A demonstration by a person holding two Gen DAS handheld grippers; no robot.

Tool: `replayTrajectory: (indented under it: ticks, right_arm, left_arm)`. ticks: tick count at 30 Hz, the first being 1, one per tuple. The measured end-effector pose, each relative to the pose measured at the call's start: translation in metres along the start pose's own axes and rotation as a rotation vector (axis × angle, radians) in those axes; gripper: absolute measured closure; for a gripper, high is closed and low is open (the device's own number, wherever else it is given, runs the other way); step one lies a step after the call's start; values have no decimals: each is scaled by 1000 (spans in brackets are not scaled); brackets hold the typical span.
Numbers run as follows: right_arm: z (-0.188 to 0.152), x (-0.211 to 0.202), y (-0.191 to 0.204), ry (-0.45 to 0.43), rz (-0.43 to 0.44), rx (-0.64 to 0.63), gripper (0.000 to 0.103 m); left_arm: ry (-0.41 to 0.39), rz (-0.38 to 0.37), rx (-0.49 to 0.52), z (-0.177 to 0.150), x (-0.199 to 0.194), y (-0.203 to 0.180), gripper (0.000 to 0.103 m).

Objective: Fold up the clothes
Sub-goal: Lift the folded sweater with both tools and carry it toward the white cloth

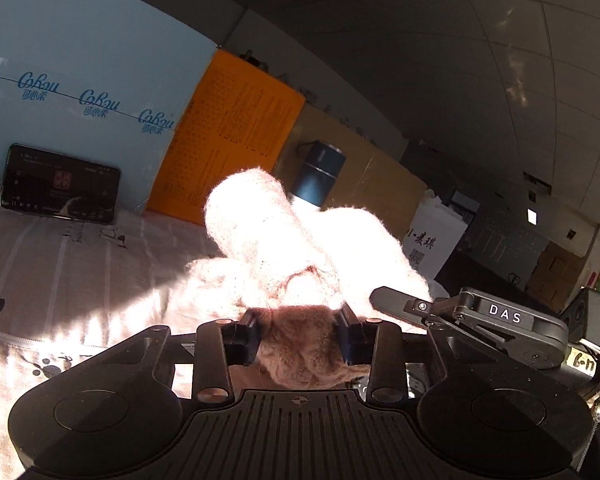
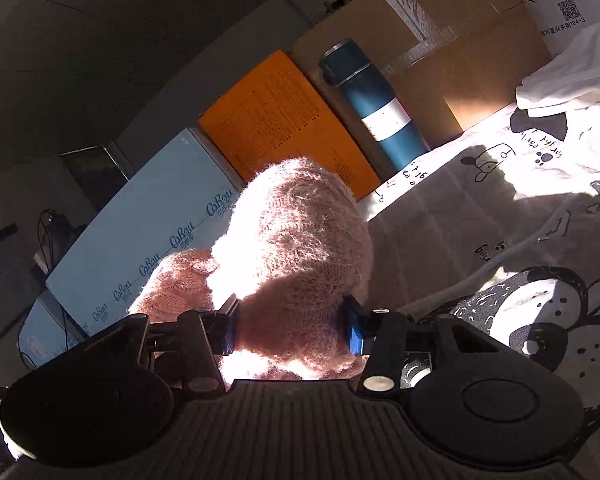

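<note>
A fluffy pink knitted garment (image 1: 284,252) is bunched up in bright sun above the bed. My left gripper (image 1: 300,336) is shut on a thick wad of it, the fabric filling the gap between the fingers. The right gripper's black body (image 1: 496,320) shows at the right of the left wrist view, close beside the garment. In the right wrist view, my right gripper (image 2: 292,328) is shut on another bunch of the same pink garment (image 2: 296,236), which bulges up between the fingers and hides their tips.
A printed cartoon bedsheet (image 2: 480,208) covers the surface. Along the back stand a phone (image 1: 60,184), a light blue box (image 1: 80,60), an orange box (image 1: 232,132), a blue flask (image 2: 376,108) and cardboard boxes (image 2: 460,64). White cloth (image 2: 572,72) lies far right.
</note>
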State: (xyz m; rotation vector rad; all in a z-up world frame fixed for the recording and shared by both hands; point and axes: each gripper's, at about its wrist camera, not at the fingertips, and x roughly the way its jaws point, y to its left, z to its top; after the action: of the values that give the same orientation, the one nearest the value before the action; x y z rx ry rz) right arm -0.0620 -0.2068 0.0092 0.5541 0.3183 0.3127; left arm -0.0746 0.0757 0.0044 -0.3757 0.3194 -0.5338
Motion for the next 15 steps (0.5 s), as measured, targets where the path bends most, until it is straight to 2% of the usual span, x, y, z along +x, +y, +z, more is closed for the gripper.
replayTrajectory:
  ticks: [6, 9, 15]
  right_arm:
    - [37, -20, -12, -135, -13, -42, 57]
    - [64, -25, -30, -207, -76, -94, 57]
    - [110, -31, -68, -316, -221, -201, 57]
  left_arm:
    - [-29, -94, 105, 34, 55, -55, 67]
    - [-33, -129, 146, 45, 95, -82, 67]
    - [-12, -176, 145, 55, 179, -126, 67]
